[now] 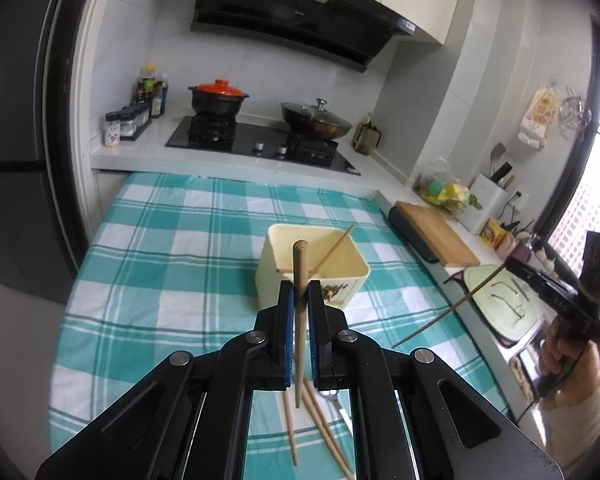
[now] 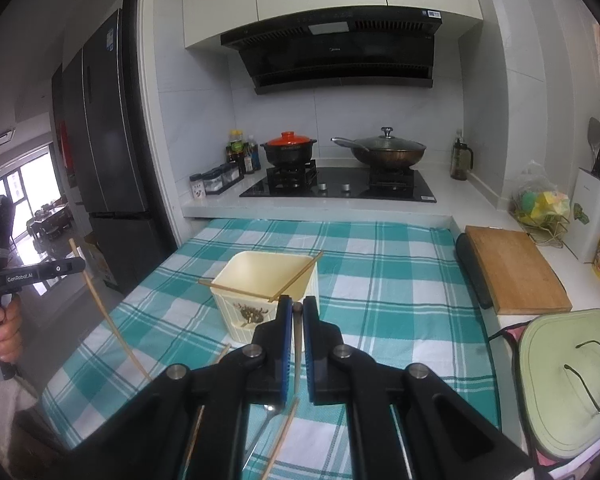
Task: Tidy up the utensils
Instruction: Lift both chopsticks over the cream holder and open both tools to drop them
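Left wrist view: left claw (image 1: pixel 300 292) clenched on a chopstick (image 1: pixel 300 276); right claw (image 2: pixel 297 310) grips a metal utensil handle (image 2: pixel 297 344), cream bin (image 2: pixel 268 280) beyond.

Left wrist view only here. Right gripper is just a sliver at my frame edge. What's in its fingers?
Observer: A thin metal utensil handle, pinched in the right gripper, fingers shut on it. Which utensil, I cannot tell.
Operator: And my chopstick, side on?
Observer: The left gripper holds the chopstick near its top; the rest slopes down, apart from the cream box.
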{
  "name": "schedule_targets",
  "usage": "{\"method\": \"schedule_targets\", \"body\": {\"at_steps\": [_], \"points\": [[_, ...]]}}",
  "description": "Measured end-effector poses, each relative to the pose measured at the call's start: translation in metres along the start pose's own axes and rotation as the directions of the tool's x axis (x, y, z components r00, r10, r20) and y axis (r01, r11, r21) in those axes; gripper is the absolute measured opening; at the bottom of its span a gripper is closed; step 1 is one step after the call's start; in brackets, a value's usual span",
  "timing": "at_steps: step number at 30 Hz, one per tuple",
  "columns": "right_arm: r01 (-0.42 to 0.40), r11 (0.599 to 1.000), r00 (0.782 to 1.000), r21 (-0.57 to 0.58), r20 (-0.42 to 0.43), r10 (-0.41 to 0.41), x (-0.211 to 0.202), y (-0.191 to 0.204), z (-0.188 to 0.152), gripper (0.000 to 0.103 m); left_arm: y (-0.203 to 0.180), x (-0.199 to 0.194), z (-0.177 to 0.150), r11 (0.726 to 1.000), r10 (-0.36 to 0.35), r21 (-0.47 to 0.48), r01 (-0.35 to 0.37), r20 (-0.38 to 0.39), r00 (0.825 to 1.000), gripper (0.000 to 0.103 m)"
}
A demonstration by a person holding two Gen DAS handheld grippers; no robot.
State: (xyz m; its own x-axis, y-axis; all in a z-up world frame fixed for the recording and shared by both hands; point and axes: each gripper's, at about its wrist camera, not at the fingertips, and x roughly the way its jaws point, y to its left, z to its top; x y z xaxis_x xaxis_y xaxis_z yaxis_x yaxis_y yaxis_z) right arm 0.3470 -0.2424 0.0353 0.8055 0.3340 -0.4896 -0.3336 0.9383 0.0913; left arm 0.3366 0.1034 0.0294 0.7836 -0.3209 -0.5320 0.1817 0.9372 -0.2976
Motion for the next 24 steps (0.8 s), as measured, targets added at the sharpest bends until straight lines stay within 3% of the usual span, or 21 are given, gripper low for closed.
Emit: {"method": "schedule_targets", "body": {"at_steps": [8, 15, 20, 24], "points": [[-0.002, 1.0, 0.998, 0.004, 0.065, 0.002, 0.002, -0.001, 0.052, 0.005, -0.019, 0.007, 0.063, 1.0, -0.024, -0.005, 0.025, 0.1, 0.995, 0.005], [-0.031, 0.999, 0.989, -0.009, 0.144, 0.032, 0.021, 0.012, 0.107, 0.005, -0.026, 0.055, 0.108, 0.999, 0.016, -0.036, -0.01, 0.17, 0.985, 0.005], [-0.044, 0.999, 0.978, 0.003, 0.205, 0.043, 0.054, 0.016, 0.125, 0.005, -0.019, 0.107, 0.114, 0.996, 0.043, -0.082, -0.031, 0.147, 0.988, 0.005], [-0.05, 0.996, 0.985, 0.07, 0.166, 0.038, 0.1, 0.006, 0.116, 0.005, -0.011, 0.148, 0.101, 0.993, 0.061, -0.105, -0.054, 0.07, 0.996, 0.005]]}}
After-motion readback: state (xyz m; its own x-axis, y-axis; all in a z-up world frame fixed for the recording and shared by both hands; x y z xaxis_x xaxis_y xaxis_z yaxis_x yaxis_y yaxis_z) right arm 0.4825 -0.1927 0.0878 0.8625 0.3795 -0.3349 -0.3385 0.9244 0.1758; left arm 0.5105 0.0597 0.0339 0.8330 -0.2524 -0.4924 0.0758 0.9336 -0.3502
